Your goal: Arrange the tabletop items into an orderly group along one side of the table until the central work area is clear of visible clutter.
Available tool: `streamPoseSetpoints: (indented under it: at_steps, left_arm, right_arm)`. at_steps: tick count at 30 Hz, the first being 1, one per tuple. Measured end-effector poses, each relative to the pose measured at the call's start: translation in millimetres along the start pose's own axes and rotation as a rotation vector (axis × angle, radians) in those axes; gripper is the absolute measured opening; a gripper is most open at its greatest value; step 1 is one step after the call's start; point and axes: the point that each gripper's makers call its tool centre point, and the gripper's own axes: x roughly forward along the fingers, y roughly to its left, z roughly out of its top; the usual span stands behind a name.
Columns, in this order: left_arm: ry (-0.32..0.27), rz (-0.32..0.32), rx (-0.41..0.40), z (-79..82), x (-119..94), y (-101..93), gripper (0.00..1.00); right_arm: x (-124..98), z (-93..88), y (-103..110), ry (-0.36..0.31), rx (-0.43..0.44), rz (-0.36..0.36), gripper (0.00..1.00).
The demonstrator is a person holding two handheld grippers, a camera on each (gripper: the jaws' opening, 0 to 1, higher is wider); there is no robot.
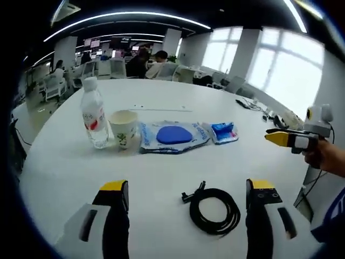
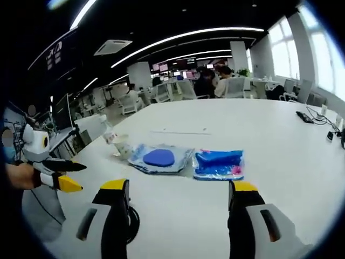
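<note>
Across white round table point(image 1: 161, 178), open-plan office, bright windows point(image 1: 280, 65)

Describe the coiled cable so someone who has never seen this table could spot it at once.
On the white round table, a row of items runs from a water bottle to blue packets. Nearer the camera, apart from that row, between the left gripper jaws, lies the black cable: the only dark, looped thing there.

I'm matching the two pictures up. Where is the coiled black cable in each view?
Left gripper view: the black cable lies low, between that claw's two jaws.
Right gripper view: only an edge of it shows, behind the left jaw.
Shared landmark: the blue pad in its clear wrapper.
</note>
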Motion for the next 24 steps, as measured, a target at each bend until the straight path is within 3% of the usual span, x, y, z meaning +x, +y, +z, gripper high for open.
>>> streamPoseSetpoints:
  at_steps: [4, 11, 20, 24]
  left_arm:
    - [0.014, -0.008, 0.003, -4.1, 5, -3.3, 0.86]
    - [0.064, 0.001, 0.022, -24.8, 13, -9.1, 0.82]
    - [0.131, 0.013, 0.027, -48.6, 20, -8.5, 0.76]
    - [0.142, 0.019, -0.015, -53.5, 27, -8.8, 0.73]
  right_arm:
    - [-1, -4.8, 2, 0.008, 0.01, 0.006, 0.71]
    - [14, -34.6, 36, 0.074, -0.008, 0.084, 0.67]
    - [30, -60.1, 61, 0.127, 0.014, 0.131, 0.64]
    - [35, -75.1, 70, 0.164, -0.008, 0.135, 0.58]
